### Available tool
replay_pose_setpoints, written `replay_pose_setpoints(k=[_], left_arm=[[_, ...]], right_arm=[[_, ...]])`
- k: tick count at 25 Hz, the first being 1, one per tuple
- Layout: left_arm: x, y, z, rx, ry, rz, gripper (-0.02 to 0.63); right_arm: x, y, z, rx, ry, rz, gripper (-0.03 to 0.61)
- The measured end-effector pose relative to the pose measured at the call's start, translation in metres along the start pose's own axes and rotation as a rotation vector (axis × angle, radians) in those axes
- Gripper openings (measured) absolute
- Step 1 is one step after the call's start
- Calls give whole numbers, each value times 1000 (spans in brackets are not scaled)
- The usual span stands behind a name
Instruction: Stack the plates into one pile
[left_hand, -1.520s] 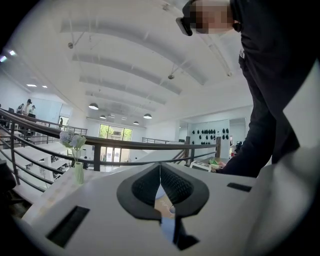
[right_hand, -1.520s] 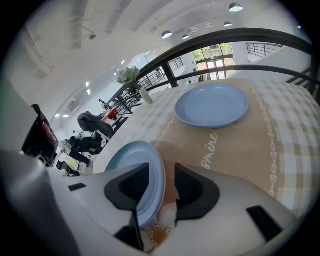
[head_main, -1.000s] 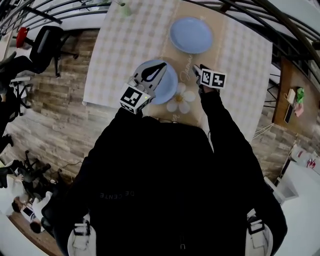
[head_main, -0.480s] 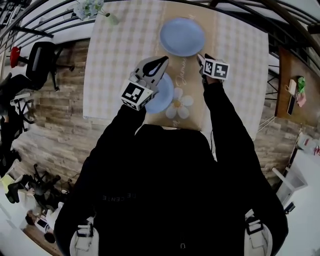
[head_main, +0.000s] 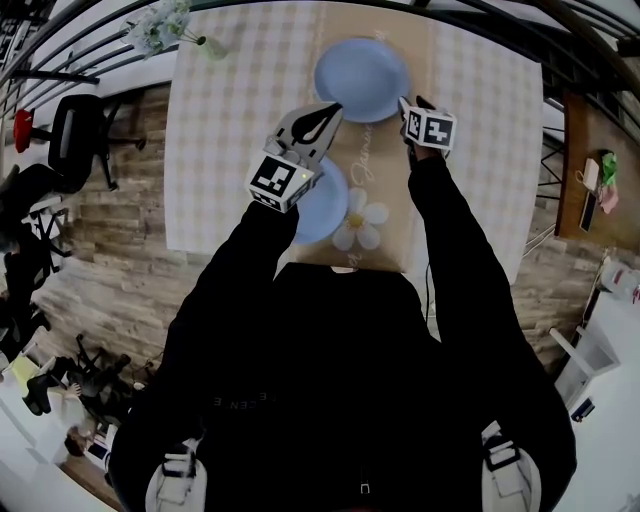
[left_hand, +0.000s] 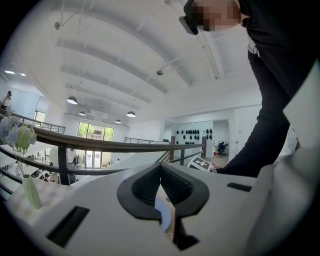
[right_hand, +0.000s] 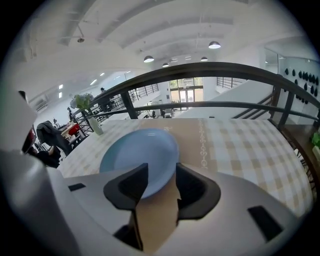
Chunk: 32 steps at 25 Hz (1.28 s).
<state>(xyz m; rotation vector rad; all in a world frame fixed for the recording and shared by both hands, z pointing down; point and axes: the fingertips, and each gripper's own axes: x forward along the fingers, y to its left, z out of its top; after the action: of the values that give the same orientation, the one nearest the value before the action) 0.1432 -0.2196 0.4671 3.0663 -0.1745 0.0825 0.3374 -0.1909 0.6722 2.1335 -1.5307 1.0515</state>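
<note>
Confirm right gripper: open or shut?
Open, and just opening wider: right gripper jaws stand apart, gripping nothing; the far plate lies just beyond them.

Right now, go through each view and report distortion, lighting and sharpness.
Head view: strong fisheye, so the table edges bow; the light is even. Left gripper view: black round border, with a bright ceiling and glowing windows. Right gripper view: same round border, the railing bends into an arc, and the blue plate is sharp.

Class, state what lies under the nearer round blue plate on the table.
The nearer round blue plate straddles the brown table runner and the checked tablecloth. Nothing else shows beneath it; the left gripper hides its left rim.
</note>
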Motion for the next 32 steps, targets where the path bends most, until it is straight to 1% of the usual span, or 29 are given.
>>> replay_pose_setpoints(k=[4, 8, 14, 21, 25, 27, 30, 32], left_arm=[[5, 24, -9, -17, 5, 12, 20], [18, 36, -17, -23, 6, -1, 20], [32, 45, -32, -37, 34, -5, 20], [43, 46, -32, -38, 32, -20, 20], [44, 46, -35, -46, 34, -15, 20], [43, 43, -38, -48, 35, -21, 20], [38, 41, -39, -48, 37, -20, 20], [36, 43, -40, -52, 41, -11, 20]], right_arm=[[21, 4, 11, -12, -9, -35, 192], [38, 1, 19, -22, -18, -48, 201], [64, 0, 13, -35, 3, -56, 212], [80, -3, 3, -15, 33, -58, 203], [86, -1, -2, -27, 43, -65, 166], [86, -6, -4, -9, 49, -85, 97], [85, -8, -6, 56, 55, -64, 69], [82, -7, -5, 145, 45, -33, 46]])
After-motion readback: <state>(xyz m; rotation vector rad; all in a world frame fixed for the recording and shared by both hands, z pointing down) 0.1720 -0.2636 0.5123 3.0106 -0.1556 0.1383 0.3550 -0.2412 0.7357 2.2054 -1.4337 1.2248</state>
